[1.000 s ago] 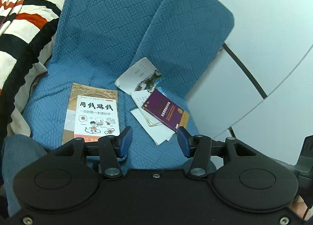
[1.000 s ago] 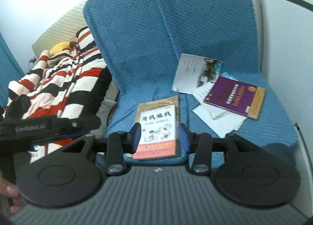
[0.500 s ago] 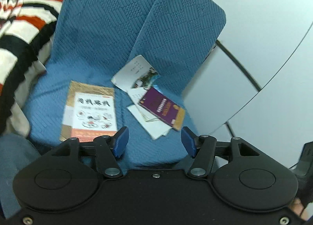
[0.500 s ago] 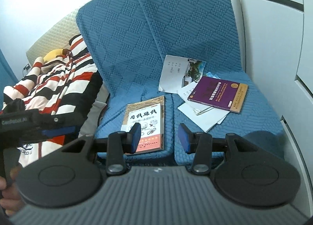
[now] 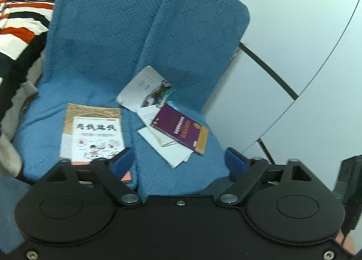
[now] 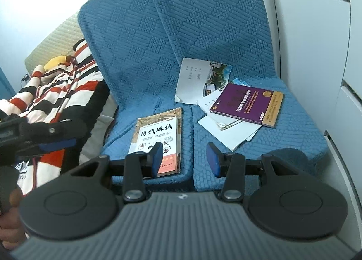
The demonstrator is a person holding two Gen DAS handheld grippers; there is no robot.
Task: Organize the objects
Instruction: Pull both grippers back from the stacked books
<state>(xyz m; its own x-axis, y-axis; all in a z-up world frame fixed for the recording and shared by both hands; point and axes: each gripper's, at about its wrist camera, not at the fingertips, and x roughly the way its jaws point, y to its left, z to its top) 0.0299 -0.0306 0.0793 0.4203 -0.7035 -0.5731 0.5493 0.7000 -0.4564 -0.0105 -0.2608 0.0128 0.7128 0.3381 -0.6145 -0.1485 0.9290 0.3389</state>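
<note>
At the bottom of the left wrist view, the left gripper [image 5: 179, 160] has just been spreading its jaws and now stands wide open, nothing between its blue pads. In the right wrist view the right gripper [image 6: 184, 158] is about half open and also grips nothing; its left pad overlaps the lower edge of the white-and-tan book [image 6: 158, 140] only in the picture.

That book lies flat on the left seat cushion [image 5: 45, 124], lower centre. Just to its right, on the right seat cushion [image 6: 294, 138], a loose heap sits in mid-frame: white sheets [image 6: 228, 132] at the bottom, a purple book [image 6: 247, 104] lying across them, tilted. Behind these, a white booklet with a photo [image 6: 199, 81] leans against the blue quilted backrest [image 6: 215, 22].

At far left lies a striped red, black and white fabric [image 6: 58, 95]; white panels [image 5: 294, 34] fill the right.
</note>
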